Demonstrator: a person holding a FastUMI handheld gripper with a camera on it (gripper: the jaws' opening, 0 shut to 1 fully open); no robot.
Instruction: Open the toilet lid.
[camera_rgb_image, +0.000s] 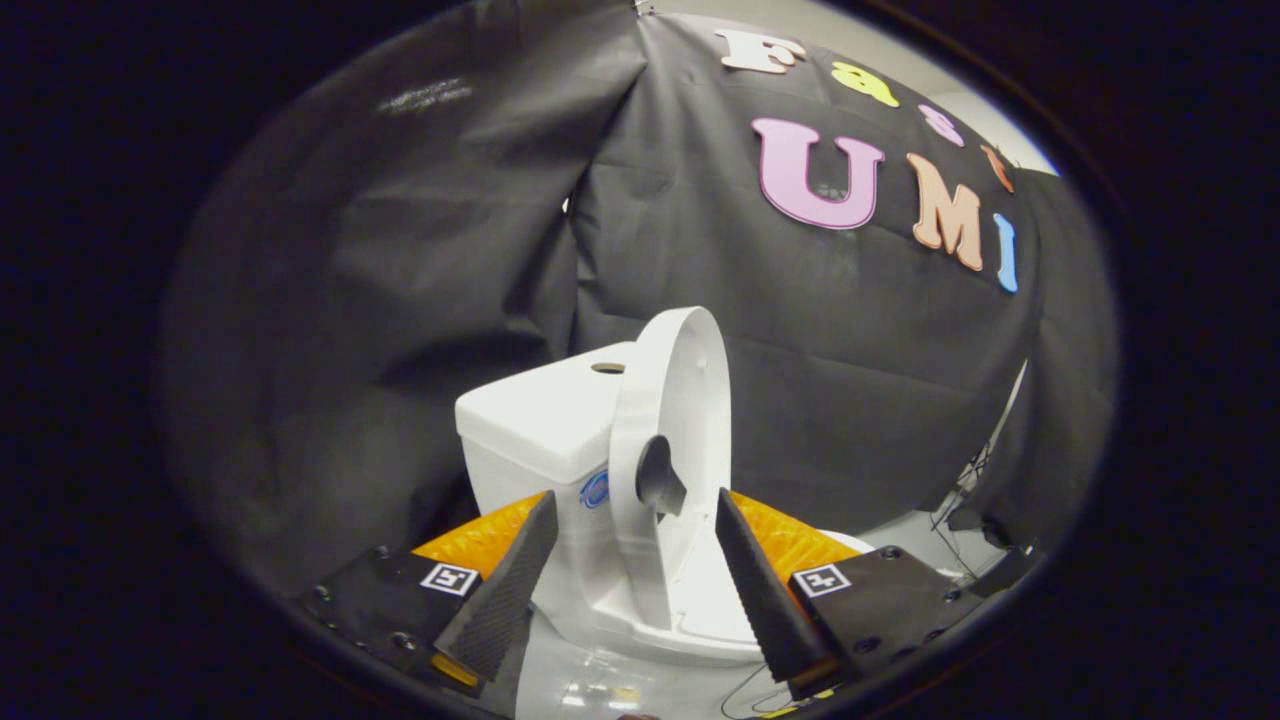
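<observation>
Toilet lid raised, gripper fingers spread wide.
The toilet lid stands upright against the tank, just ahead of the gripper and between its fingers. The jaws are apart, holding nothing, either side of the seat.

A staged recording booth is shown rather than a real bathroom: black cloth is hung as walls around a small white toilet, a pale room wall is seen above, and loose cables trail behind.
</observation>
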